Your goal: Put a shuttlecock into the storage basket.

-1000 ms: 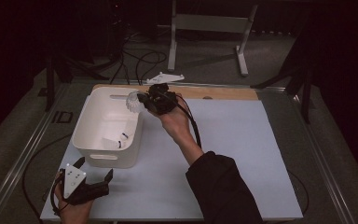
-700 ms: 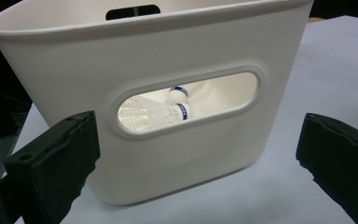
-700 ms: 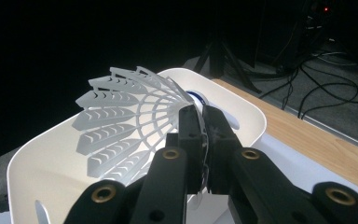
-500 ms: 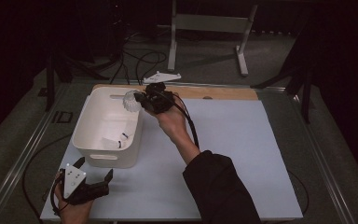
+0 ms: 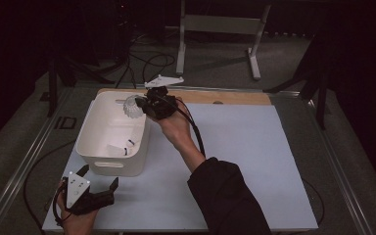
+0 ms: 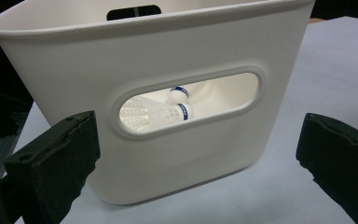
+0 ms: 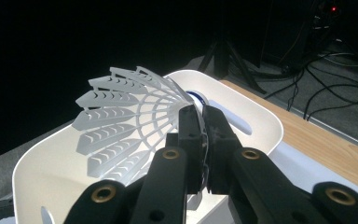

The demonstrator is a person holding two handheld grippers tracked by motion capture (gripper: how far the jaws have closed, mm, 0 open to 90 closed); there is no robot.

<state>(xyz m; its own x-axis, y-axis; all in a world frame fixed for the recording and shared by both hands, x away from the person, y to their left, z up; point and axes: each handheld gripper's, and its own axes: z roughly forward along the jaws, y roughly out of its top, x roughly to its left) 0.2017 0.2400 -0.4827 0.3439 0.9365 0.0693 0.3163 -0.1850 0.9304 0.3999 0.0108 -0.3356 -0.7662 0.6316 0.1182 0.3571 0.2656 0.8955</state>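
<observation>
Nearest to me, the left gripper (image 5: pixel 98 188) rests on the table (image 5: pixel 254 161) with its jaws spread wide, pointing at the near wall of the white bin (image 5: pixel 110 169), where two shuttlecocks (image 6: pixel 154 114) lie inside. Farther off, the right gripper (image 5: pixel 139 104) is clamped on a third shuttlecock (image 7: pixel 121 126), held above the bin's far end.

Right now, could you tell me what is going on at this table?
A person is collecting shuttlecocks into a white plastic bin. The right gripper, its jaws shut on a white shuttlecock, holds it over the bin's far end. Two more shuttlecocks lie inside, seen through the bin's handle slot. The left gripper rests near the bin's front wall with jaws open and holding nothing.
</observation>
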